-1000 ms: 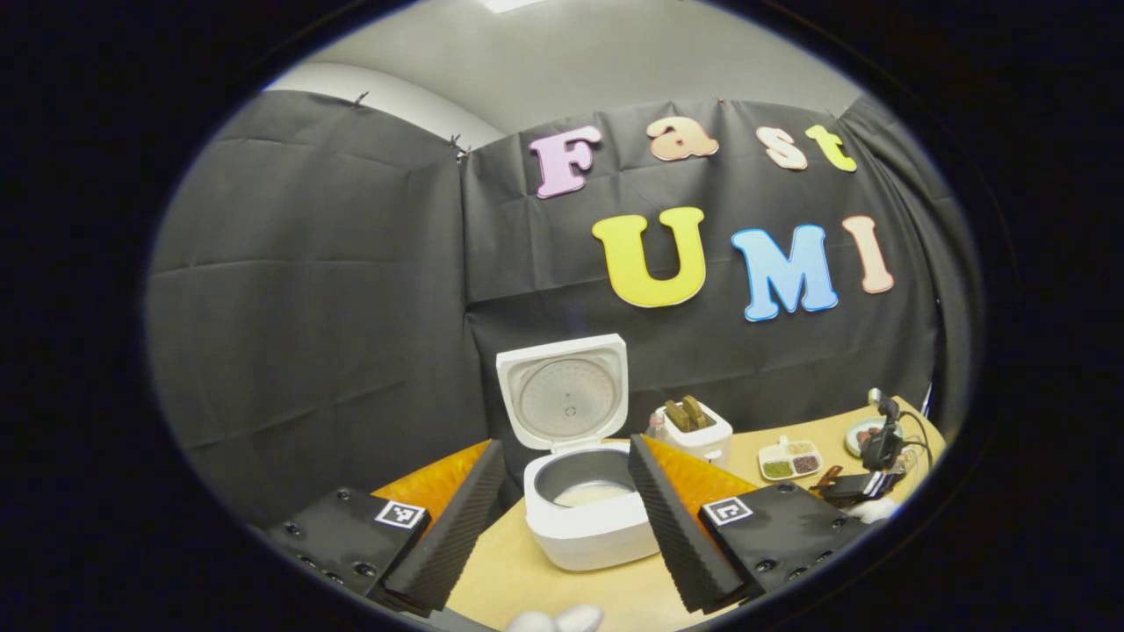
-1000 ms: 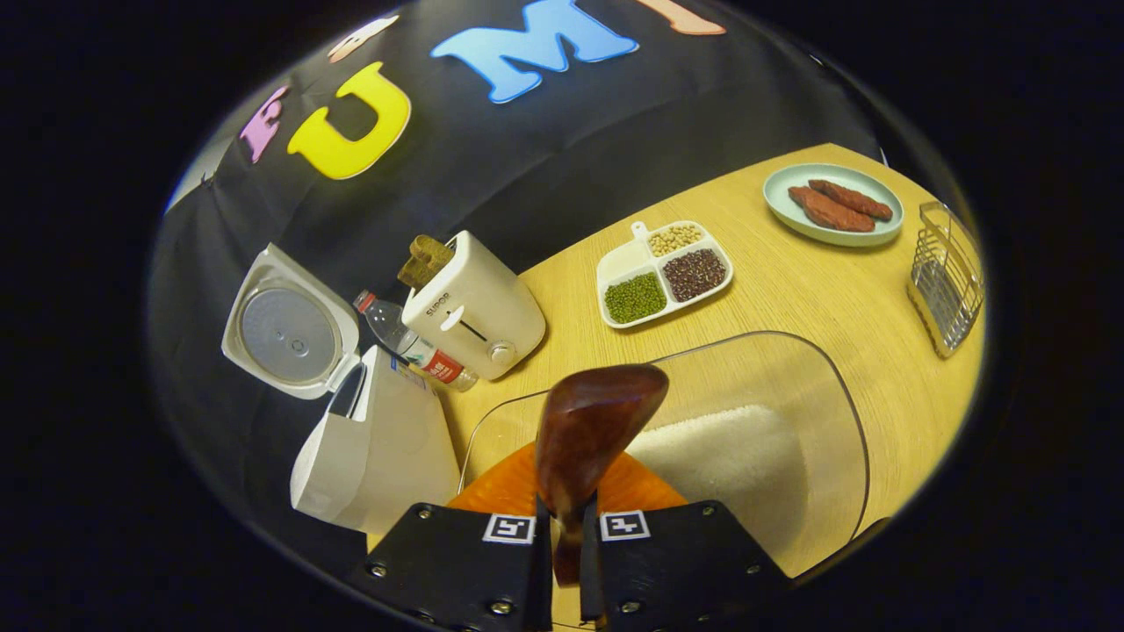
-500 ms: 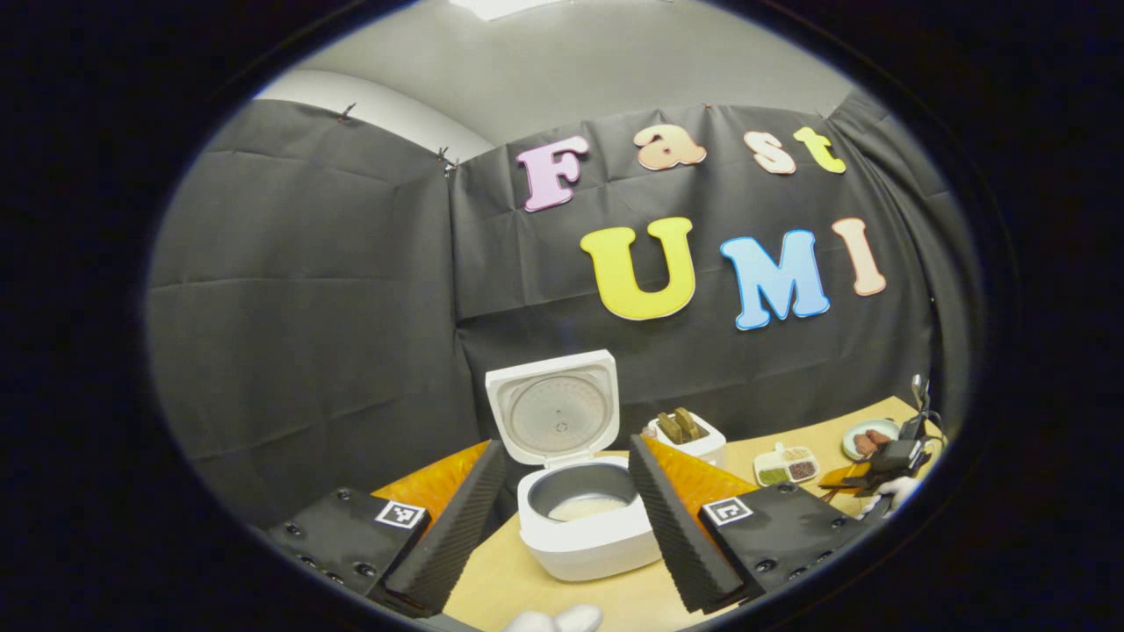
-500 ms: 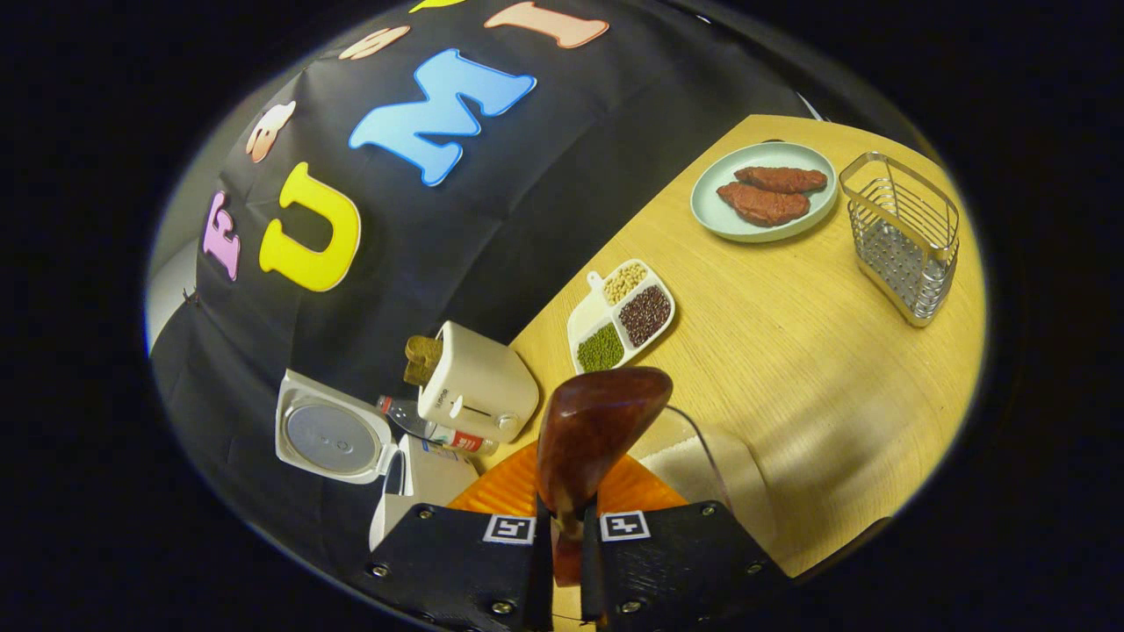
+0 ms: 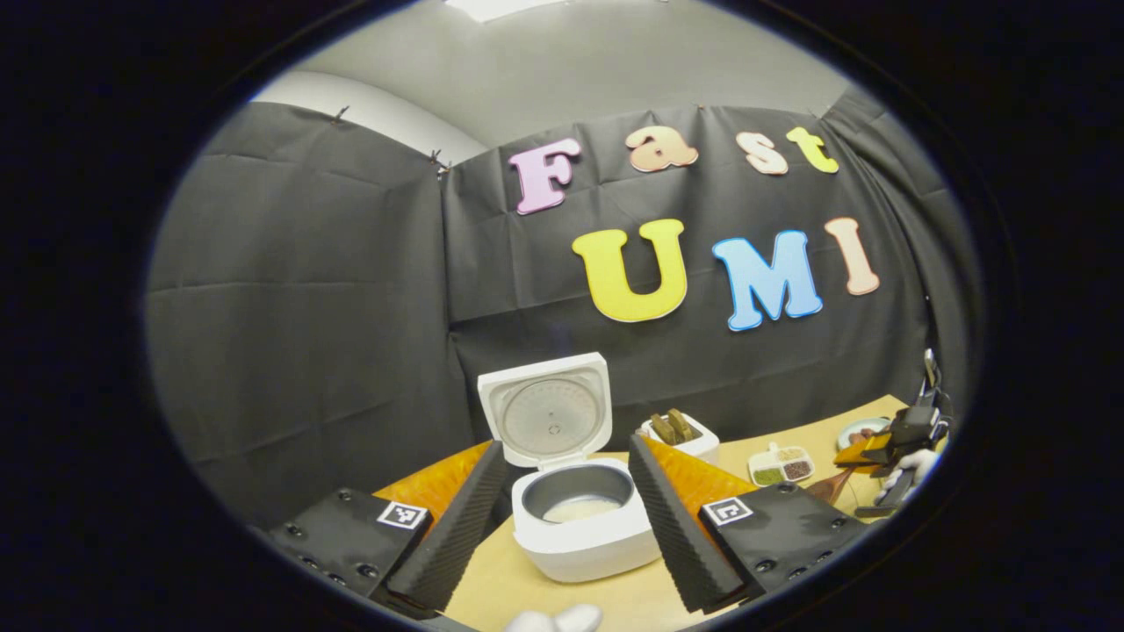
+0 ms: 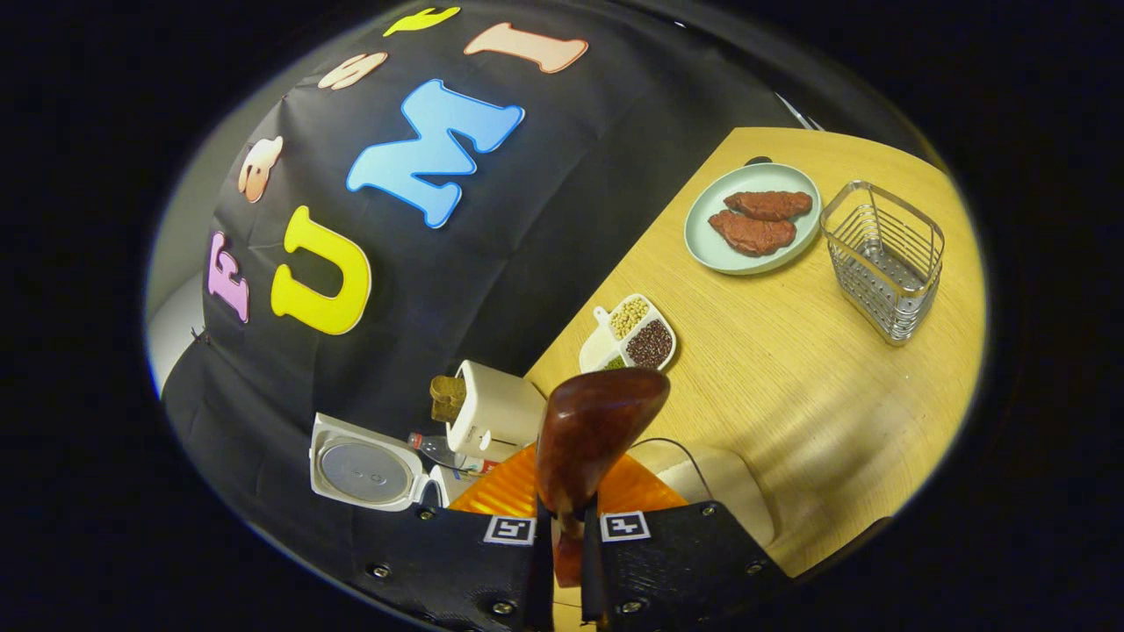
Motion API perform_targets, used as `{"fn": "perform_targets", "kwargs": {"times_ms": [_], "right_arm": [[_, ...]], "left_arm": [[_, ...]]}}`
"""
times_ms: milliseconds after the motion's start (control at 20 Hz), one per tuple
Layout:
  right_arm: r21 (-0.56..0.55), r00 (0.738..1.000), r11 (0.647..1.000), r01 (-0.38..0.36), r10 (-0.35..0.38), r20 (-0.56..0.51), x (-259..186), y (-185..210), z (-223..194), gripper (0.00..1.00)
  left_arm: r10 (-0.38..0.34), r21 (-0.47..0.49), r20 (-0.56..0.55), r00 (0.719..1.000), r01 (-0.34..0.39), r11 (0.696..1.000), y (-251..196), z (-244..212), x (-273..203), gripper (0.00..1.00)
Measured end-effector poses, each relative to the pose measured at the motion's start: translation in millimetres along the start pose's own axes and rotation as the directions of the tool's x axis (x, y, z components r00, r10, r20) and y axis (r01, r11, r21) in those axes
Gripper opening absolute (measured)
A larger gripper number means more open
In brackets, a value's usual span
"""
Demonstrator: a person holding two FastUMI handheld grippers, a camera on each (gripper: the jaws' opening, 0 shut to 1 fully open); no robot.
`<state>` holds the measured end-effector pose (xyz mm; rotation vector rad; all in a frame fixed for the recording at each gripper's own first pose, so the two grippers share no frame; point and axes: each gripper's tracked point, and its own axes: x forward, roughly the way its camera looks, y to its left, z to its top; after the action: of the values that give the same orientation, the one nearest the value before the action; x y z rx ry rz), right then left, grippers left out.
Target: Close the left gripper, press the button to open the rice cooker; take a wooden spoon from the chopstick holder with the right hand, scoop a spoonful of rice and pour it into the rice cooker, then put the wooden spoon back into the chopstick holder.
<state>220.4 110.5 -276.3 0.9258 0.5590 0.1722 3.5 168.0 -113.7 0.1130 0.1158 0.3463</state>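
Note:
The white rice cooker (image 5: 580,535) stands open with its lid (image 5: 546,408) upright and some rice in the pot. My left gripper (image 5: 564,449) is open, held back from the cooker, which shows between its fingers. My right gripper (image 6: 566,527) is shut on the handle of the dark wooden spoon (image 6: 597,430), whose bowl points forward and up. The wire chopstick holder (image 6: 882,259) stands at the far right of the table. In the left gripper view the right gripper (image 5: 896,434) hangs at the far right with the spoon (image 5: 839,485) below it.
A clear tub of rice (image 6: 716,478) lies just under the spoon. Behind are a toaster (image 6: 492,412), a bottle (image 6: 435,448), a divided dish of beans (image 6: 628,333) and a plate of meat (image 6: 751,219). A gloved hand (image 5: 904,463) holds the right gripper.
The right gripper has lifted and swung away from the rice tub with the spoon; the chopstick holder has come further into its view. The left gripper has barely shifted and stays open.

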Motion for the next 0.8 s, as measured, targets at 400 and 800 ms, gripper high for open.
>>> {"fn": "perform_targets", "kwargs": {"times_ms": [400,800], "right_arm": [[0.019,0.997,0.997,-0.074,0.074,0.011,-9,86,22,0.12],[-0.018,0.985,0.986,-0.168,0.167,-0.036,18,207,-10,0.12]], "left_arm": [[0.012,-0.047,0.012,1.000,-0.012,0.999,8,-5,4,1.00],[0.042,-0.057,-0.003,0.999,-0.042,0.997,38,-24,-7,1.00]]}}
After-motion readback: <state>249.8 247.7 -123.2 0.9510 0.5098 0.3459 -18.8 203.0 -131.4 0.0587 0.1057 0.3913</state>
